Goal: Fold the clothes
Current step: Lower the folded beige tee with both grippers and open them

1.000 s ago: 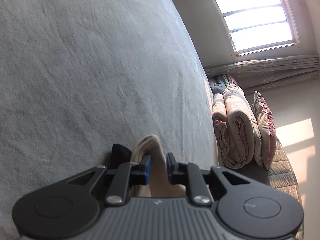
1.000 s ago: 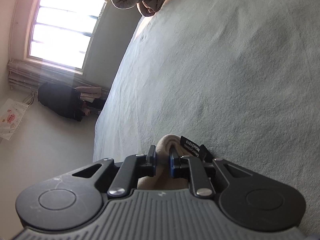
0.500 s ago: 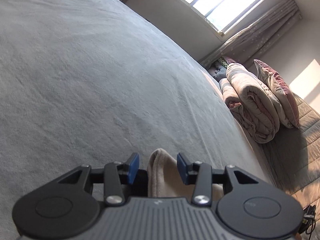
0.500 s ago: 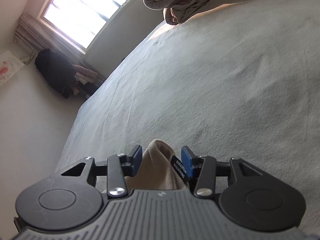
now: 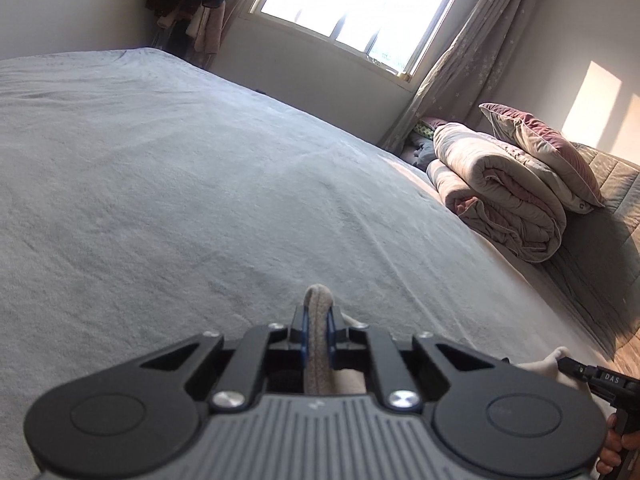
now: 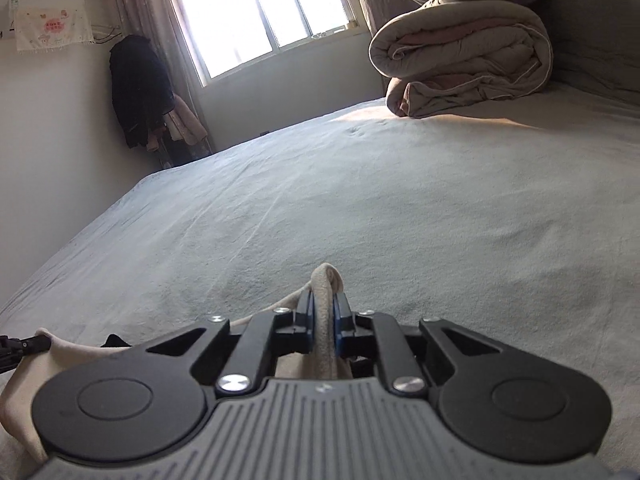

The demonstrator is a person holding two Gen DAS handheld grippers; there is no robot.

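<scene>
Left claw [image 5: 316, 332] closing, pads pinching beige garment [image 5: 318, 344] fold; right claw [image 6: 323, 322] likewise. We see soft, fuzzy cloth bunched upright above grey bed [image 5: 160, 184].

Grey bedsheet [image 5: 200, 168] lies open ahead; rolled duvet [image 6: 460, 60] blocks its far end.

light: blown-out window [image 5: 352, 12] | sun patch: bed [image 6: 440, 120] | edges: fisheye-bent, dark
</scene>
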